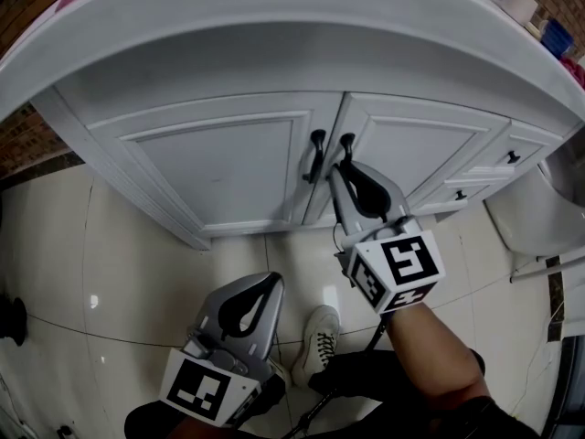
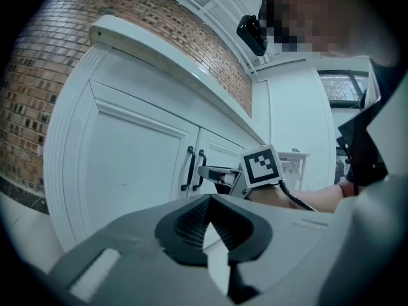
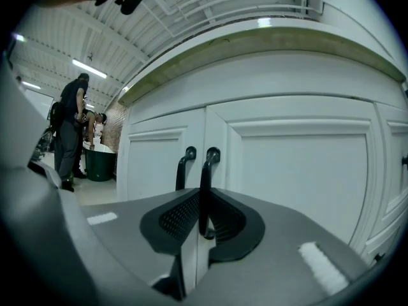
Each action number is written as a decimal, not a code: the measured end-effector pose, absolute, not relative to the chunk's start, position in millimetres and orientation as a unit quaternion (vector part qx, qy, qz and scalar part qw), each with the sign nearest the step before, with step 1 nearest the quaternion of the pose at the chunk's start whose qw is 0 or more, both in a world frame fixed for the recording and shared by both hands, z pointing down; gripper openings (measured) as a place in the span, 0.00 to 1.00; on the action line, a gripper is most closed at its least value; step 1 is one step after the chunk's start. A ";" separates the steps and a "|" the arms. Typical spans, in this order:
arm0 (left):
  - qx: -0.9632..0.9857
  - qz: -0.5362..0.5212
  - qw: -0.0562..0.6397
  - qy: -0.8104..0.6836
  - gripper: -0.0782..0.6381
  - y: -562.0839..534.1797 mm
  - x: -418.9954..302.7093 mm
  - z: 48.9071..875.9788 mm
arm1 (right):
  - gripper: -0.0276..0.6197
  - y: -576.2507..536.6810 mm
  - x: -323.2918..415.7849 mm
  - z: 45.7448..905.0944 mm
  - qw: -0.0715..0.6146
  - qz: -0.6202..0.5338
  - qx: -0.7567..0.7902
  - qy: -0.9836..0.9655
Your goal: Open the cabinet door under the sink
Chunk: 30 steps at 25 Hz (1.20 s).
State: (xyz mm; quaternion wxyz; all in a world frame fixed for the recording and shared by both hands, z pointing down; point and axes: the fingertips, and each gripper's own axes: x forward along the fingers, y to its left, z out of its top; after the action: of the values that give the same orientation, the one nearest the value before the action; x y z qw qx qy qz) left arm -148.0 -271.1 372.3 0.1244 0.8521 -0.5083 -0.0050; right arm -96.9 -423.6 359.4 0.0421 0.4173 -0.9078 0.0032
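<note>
Two white cabinet doors point(image 1: 219, 167) are recorded under the sink counter point(image 1: 274, 35), both closed. Two black handles point(image 1: 316, 154) flank their centre seam. The right-hand handle point(image 3: 206, 171) is pinched by the right gripper point(image 3: 204, 215). The left gripper point(image 1: 272, 280), jaws pressed together and empty, is held back from the seam.

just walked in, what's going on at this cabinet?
A person with a gripper in each hand is at the white cabinet under the sink. The right gripper has its jaws closed on the black handle of the right-hand door. That door and the left-hand door both look shut, so the pull has not begun. The left gripper hangs back from the cabinet, jaws together, holding nothing.
</note>
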 end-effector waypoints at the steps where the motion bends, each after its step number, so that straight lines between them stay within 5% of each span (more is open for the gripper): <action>1: 0.852 -0.005 0.126 -0.508 0.12 -269.1 -146.7 372.0 | 0.12 -422.6 -96.9 359.2 0.039 0.007 0.415 -0.909; 30: 0.868 -0.008 0.127 -0.481 0.12 -172.0 -75.9 339.0 | 0.11 -316.7 -24.2 366.9 0.070 0.035 0.373 -0.925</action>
State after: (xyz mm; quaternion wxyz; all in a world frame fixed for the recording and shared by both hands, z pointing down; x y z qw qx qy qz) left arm -75.9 -172.0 339.0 0.1266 0.8676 -0.4807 -0.0076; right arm -24.2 -316.7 366.9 0.0701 0.3726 -0.9247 0.0347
